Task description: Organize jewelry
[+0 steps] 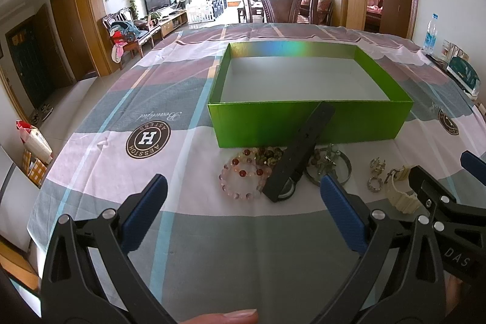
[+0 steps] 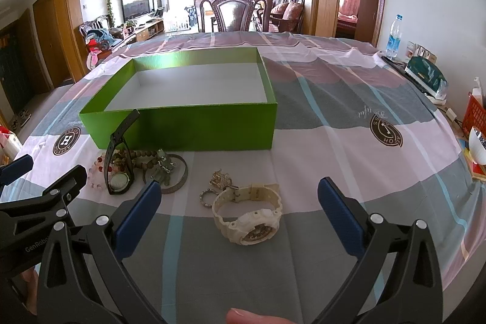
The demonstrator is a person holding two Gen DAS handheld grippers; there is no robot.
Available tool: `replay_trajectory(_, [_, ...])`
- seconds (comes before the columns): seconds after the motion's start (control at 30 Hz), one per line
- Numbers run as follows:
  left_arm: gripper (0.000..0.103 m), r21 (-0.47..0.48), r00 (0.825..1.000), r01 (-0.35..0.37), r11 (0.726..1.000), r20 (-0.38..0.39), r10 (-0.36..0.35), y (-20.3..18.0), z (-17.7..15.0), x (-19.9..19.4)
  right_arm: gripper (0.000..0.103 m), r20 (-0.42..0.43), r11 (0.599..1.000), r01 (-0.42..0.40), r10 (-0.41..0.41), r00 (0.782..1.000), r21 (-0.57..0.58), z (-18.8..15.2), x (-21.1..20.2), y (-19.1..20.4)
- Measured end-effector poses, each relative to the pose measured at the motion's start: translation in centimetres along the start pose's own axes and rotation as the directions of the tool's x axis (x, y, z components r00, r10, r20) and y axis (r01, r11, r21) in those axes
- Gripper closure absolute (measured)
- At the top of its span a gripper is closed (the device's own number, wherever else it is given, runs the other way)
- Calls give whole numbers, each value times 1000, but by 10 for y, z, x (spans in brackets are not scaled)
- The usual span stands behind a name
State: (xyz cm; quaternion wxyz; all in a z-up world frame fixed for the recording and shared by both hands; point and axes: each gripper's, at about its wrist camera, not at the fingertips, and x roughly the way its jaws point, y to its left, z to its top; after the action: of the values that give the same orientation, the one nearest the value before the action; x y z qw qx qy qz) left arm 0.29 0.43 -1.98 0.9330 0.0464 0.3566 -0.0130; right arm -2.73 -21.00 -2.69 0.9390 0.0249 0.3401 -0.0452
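Lying directly ahead of the right hand-held gripper [image 2: 240, 202], between the lines of its two blue-padded fingers [image 2: 138, 213], is a cream-white plastic wristwatch [image 2: 247, 216] resting on its side on the worktop [image 2: 334, 117], which is covered by a pink, grey and mauve checked cloth. The watch's case is turned toward the camera and its strap loops away toward an open, shallow green cardboard box with a white interior [image 2: 188, 123]; the long axis of the watch is judged to run roughly fore and aft, slightly oblique to the finger line. The right hand-held gripper is recorded as spread wide and holding nothing, level and low above the cloth. The left hand-held gripper [image 1: 243, 202] is likewise fully spread and empty, and is aimed at a separate cluster: a pink and red beaded bracelet [image 1: 243, 179], a black strapped wristwatch [image 1: 299, 155] leaning against the box's near wall, and a metal bangle [image 1: 329, 169] just beside it. The cream watch is seen in the left view only at the far right edge, behind the right tool. The right hand is therefore assessed as the nearer one for the cream watch, and a short forward advance is judged sufficient. The box is noted as empty, so the sorting is judged not yet begun.
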Motion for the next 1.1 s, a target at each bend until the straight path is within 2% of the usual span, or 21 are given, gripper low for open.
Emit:
replay_trajectory(0.17, [4, 13, 999, 17, 1000, -30, -17, 1, -3, 7, 2, -5, 1000, -2, 2, 1000, -9, 0, 3, -1])
replay_trajectory(0.23, [4, 29, 998, -9, 1000, -65, 11, 1, -5, 16, 2, -13, 1000, 25, -25, 1000, -17, -6, 7, -1])
replay_trajectory(0.3, [4, 50, 993, -30, 998, -114, 35, 2, -8, 28, 2, -50, 997, 70, -71, 996, -28, -7, 14, -12])
replay_trajectory(0.37, [4, 53, 986, -17, 998, -167, 26, 5, -10, 39, 2, -110, 998, 62, -65, 992, -30, -12, 25, -21])
replay_trajectory(0.47, [6, 43, 979, 4, 999, -206, 5, 8, -10, 45, 3, -169, 998, 55, -59, 984, -30, -21, 35, -29])
replay_trajectory(0.57, [12, 42, 974, 31, 999, -226, -21, 6, -9, 48, 5, -191, 998, 45, -50, 980, -32, -29, 35, -30])
replay_trajectory(0.67, [19, 33, 969, 62, 998, -240, -52, 4, -6, 47, 14, -206, 999, 19, -27, 978, -40, -31, 35, -27])
replay_trajectory(0.77, [20, 38, 966, 85, 996, -249, -73, -1, 0, 47, 19, -231, 999, 8, -16, 973, -35, -27, 36, -26])
replay_trajectory(0.97, [20, 41, 966, 104, 994, -242, -91, -5, 11, 57, 21, -256, 1000, -15, 14, 967, 0, -25, 33, -32])
replay_trajectory(1.03, [26, 33, 963, 120, 992, -247, -108, -6, 12, 62, 21, -254, 1000, -17, 16, 967, -1, -25, 33, -31])
replay_trajectory(1.1, [53, 27, 957, 129, 991, -265, -118, -6, 12, 69, 21, -249, 1000, -12, 9, 969, -7, -26, 33, -32])
